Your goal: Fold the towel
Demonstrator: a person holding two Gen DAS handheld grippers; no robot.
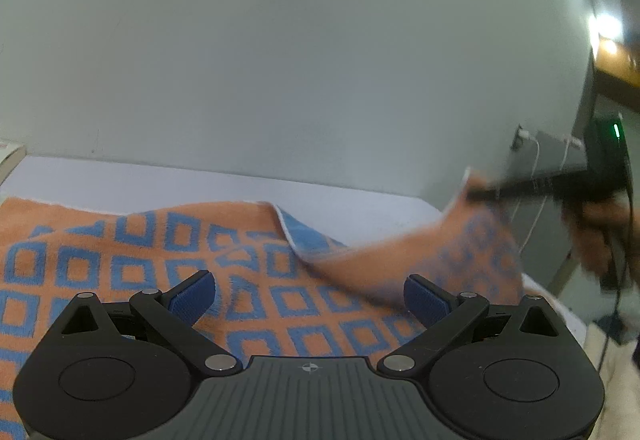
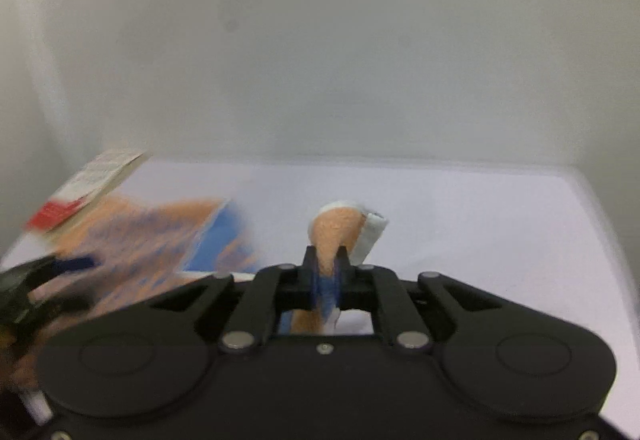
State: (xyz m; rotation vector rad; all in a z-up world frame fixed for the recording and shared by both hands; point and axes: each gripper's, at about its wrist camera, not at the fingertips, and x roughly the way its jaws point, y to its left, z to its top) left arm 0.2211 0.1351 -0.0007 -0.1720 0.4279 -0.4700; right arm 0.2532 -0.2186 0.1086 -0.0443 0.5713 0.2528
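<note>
Folding is in progress, with one towel corner lifted off the white bench.

Left wrist view: my left gripper (image 1: 310, 296) stands wide, its blue pads (image 1: 192, 298) parted and holding nothing, low over the orange towel (image 1: 132, 260) with blue squares that lies spread on the bench (image 1: 160, 180). To the right, the right gripper (image 1: 484, 196) carries a blurred flap of the same towel raised above the flat part; a turned-back edge shows the blue underside. I judge the left gripper is best used here as an anchor: it should press or pinch the flat layer near the intended crease so the cloth does not slide.

Right wrist view: my right gripper (image 2: 328, 272) is closed on a bunched corner of the towel (image 2: 336, 232), orange pile and white hem (image 2: 372, 236) poking out past the tips. The rest of the towel trails to the left, blurred, near a red-and-white box (image 2: 88, 184) at the bench's far left corner. To fold well, I would carry this corner low and level across to the opposite edge, keep the cloth taut, match hem to hem, and only then let go. Whether the corner is pinched evenly I cannot tell.
</note>
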